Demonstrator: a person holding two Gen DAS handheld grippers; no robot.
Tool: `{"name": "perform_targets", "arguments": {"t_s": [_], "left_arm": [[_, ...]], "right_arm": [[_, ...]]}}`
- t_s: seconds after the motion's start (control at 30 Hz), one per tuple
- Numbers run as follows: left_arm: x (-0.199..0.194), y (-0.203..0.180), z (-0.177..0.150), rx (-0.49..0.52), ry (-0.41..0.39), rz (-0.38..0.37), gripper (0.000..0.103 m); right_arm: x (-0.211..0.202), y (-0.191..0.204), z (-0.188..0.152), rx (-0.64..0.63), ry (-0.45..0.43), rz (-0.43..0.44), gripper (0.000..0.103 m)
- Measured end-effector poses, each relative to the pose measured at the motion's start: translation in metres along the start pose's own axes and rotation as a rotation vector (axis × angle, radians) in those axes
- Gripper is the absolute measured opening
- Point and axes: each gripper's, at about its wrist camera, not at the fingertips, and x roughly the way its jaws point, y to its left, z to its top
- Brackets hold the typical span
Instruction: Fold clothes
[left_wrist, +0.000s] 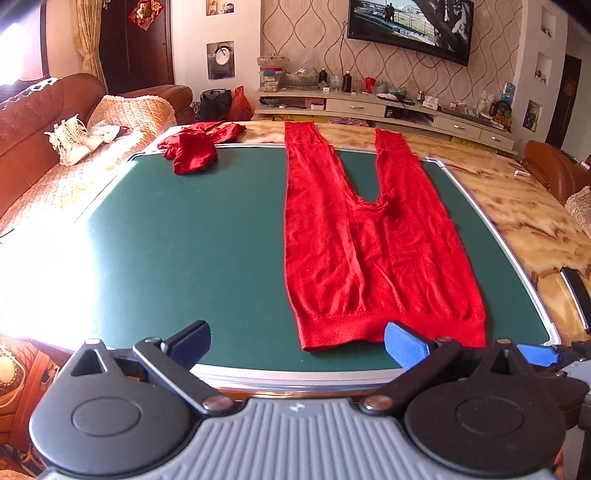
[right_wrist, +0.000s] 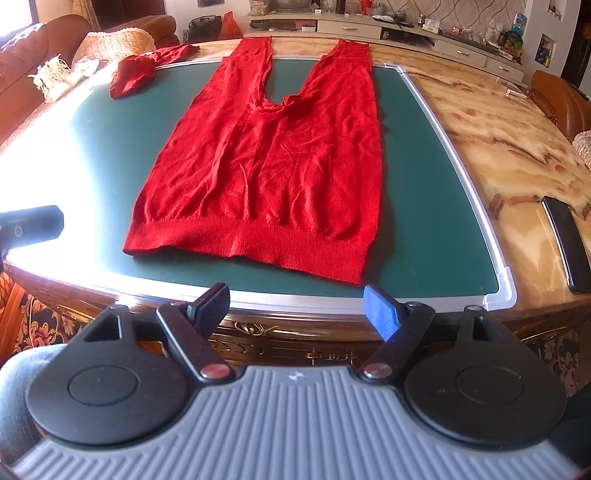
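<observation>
Red knit leggings (left_wrist: 369, 240) (right_wrist: 269, 162) lie flat on a green mat (left_wrist: 177, 258) (right_wrist: 424, 184), waistband toward me, both legs reaching over the far edge. A crumpled red garment (left_wrist: 194, 147) (right_wrist: 133, 75) sits at the mat's far left corner. My left gripper (left_wrist: 295, 343) hangs open above the mat's near edge, its blue fingertip just in front of the waistband; nothing is between its fingers. My right gripper (right_wrist: 295, 304) is open too, above the near edge in front of the waistband's right end. The right gripper's blue finger (left_wrist: 539, 354) shows in the left wrist view.
The mat lies on a marble-patterned table (left_wrist: 517, 206) (right_wrist: 498, 147). A dark phone (left_wrist: 576, 295) (right_wrist: 569, 243) rests on the table at the right. A sofa with white shoes (left_wrist: 74, 142) (right_wrist: 51, 79) stands to the left, a TV shelf (left_wrist: 369, 107) behind.
</observation>
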Motion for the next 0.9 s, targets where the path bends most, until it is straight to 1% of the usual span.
{"name": "perform_targets", "arguments": {"t_s": [0.1,0.13,0.27,0.33,0.47,0.57,0.73,0.8,0.9], "left_arm": [[-0.001,0.002,0.003,-0.016,0.016,-0.075,0.103],[0.000,0.003,0.003,-0.018,0.025,-0.089,0.103],[0.005,0.006,0.004,-0.021,0.064,-0.113,0.103],[0.010,0.007,0.003,-0.010,0.082,-0.097,0.103],[0.024,0.003,0.000,0.027,0.109,-0.005,0.103],[0.035,0.003,0.003,0.030,0.128,-0.015,0.103],[0.044,-0.004,0.004,0.051,0.140,-0.008,0.103],[0.046,-0.008,0.002,0.059,0.149,-0.012,0.103],[0.045,-0.011,-0.001,0.061,0.142,0.003,0.103]], "right_arm": [[-0.001,-0.002,-0.002,-0.003,-0.004,-0.008,0.087],[-0.002,-0.002,-0.002,-0.008,-0.006,-0.013,0.087],[-0.001,-0.002,-0.001,-0.012,-0.005,-0.014,0.087],[0.000,-0.001,0.001,-0.006,-0.001,-0.016,0.087],[0.005,0.005,0.008,-0.006,0.011,-0.041,0.087],[0.011,0.009,0.016,0.000,0.010,-0.070,0.087],[0.014,0.005,0.024,0.050,-0.009,-0.074,0.087],[0.015,0.005,0.025,0.048,-0.021,-0.082,0.087],[0.016,0.004,0.023,0.033,-0.024,-0.086,0.087]]}}
